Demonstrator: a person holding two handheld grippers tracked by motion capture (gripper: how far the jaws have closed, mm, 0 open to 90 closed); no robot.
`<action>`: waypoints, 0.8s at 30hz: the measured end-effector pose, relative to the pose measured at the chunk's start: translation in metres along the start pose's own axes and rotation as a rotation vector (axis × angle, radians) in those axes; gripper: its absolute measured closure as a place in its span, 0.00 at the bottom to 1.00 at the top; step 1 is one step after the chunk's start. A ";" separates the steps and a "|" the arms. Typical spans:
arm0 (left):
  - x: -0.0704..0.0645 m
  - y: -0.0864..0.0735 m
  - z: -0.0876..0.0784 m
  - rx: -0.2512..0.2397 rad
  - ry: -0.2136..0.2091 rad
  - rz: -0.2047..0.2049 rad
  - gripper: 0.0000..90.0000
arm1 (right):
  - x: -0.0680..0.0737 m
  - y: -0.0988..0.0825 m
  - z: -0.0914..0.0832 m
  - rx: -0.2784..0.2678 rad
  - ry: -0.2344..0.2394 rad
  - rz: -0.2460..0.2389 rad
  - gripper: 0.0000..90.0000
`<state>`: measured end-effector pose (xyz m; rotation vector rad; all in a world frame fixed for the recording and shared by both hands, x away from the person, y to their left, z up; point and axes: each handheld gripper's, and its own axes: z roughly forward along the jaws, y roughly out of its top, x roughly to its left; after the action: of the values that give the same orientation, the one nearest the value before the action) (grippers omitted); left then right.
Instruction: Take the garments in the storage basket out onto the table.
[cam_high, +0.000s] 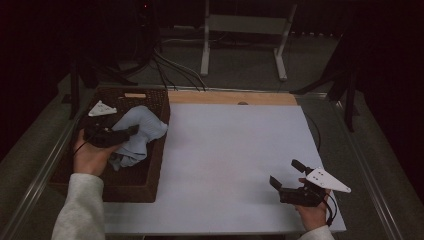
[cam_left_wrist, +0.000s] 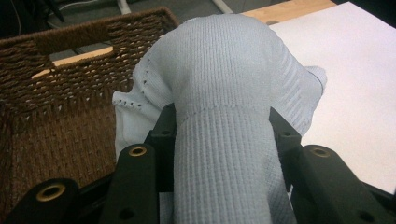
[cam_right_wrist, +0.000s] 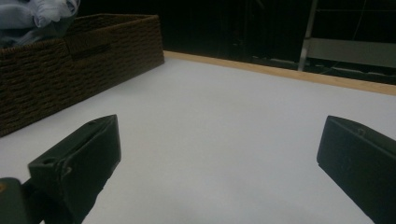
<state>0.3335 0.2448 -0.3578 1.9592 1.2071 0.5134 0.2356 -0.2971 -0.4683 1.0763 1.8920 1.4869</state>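
Observation:
A pale blue knitted garment (cam_high: 138, 135) is lifted above the brown woven basket (cam_high: 135, 187) at the table's left. My left gripper (cam_high: 131, 130) is shut on it; in the left gripper view the ribbed cloth (cam_left_wrist: 224, 116) bulges up between the two black jaws and hides the fingertips. My right gripper (cam_high: 285, 175) rests low near the table's front right, held by a hand, its jaws wide apart with nothing between them. In the right gripper view the gap at my right gripper (cam_right_wrist: 219, 140) frames bare white tabletop, with the basket (cam_right_wrist: 60, 70) and a bit of the garment (cam_right_wrist: 37, 14) at far left.
The white table top (cam_high: 230, 150) has a wooden strip (cam_high: 232, 97) along its far edge. Beyond it stand a white metal stand (cam_high: 245, 35) and cables (cam_high: 170, 65) on the floor. A grey three-cornered plate (cam_high: 101, 108) shows over the basket.

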 end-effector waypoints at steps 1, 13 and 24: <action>-0.001 0.001 0.000 -0.001 0.000 0.002 0.65 | 0.000 0.000 0.000 0.000 0.000 0.001 0.00; -0.010 0.009 -0.001 -0.015 -0.017 0.018 0.65 | 0.000 0.000 0.000 0.000 0.000 0.001 0.00; -0.019 0.013 0.002 -0.029 -0.039 0.026 0.65 | -0.001 0.000 -0.001 -0.002 -0.001 0.001 0.00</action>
<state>0.3339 0.2237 -0.3480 1.9533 1.1455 0.5015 0.2355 -0.2980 -0.4680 1.0777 1.8889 1.4879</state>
